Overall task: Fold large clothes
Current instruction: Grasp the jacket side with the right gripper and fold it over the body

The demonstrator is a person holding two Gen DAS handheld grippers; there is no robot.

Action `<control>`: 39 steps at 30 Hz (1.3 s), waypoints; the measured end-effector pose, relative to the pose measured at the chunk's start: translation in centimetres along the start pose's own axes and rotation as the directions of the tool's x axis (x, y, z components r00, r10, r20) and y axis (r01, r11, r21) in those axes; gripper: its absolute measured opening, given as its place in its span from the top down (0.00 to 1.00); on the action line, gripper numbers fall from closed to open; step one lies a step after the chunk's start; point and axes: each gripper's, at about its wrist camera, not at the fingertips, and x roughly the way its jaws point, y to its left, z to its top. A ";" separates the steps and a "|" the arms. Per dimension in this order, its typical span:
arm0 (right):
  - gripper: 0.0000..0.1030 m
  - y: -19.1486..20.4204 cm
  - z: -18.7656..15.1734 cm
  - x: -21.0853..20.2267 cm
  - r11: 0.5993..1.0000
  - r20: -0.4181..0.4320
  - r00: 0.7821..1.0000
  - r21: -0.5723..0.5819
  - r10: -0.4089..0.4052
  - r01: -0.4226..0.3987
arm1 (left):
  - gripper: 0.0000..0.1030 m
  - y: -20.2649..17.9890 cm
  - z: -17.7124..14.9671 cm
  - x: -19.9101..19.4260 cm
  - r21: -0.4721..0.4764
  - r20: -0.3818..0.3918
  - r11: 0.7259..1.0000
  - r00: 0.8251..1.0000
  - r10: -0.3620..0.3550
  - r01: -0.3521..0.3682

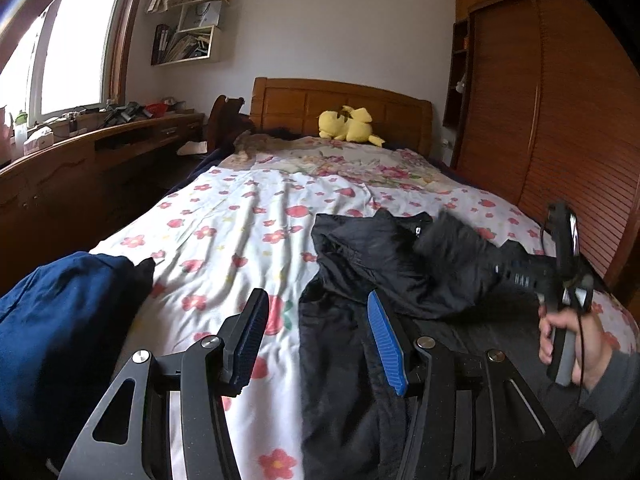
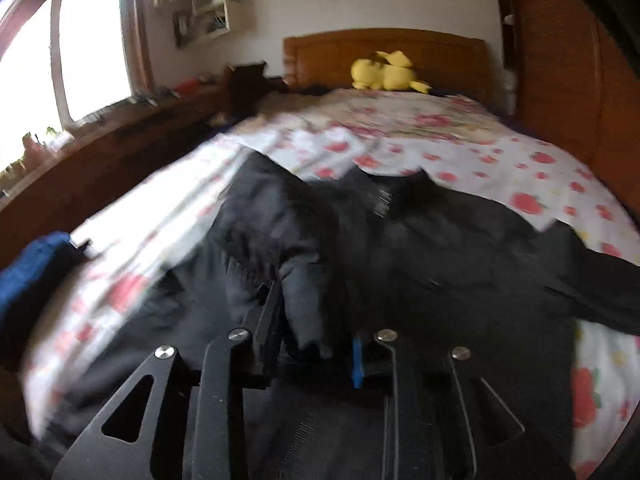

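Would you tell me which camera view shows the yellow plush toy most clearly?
The left wrist view: the yellow plush toy is sharp there, lying against the wooden headboard. The right wrist view shows the same toy, only motion-blurred.

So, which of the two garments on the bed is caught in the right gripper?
The black jacket, spread mid-bed: its fabric bunches inside the right gripper. The blue garment lies apart at the bed's left edge.

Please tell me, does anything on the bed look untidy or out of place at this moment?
Yes. The black jacket lies crumpled on the floral bedsheet, its upper part bunched in uneven folds rather than spread flat. A dark blue garment is heaped at the bed's left edge. I see nothing spilled or damaged.
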 end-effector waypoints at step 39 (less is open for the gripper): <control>0.90 -0.7 -6.0 4.6 0.955 -0.317 0.946 -0.296 -0.074 -0.024 | 0.48 -5.4 -2.1 2.8 0.132 -0.152 0.983 0.983 -0.104 0.124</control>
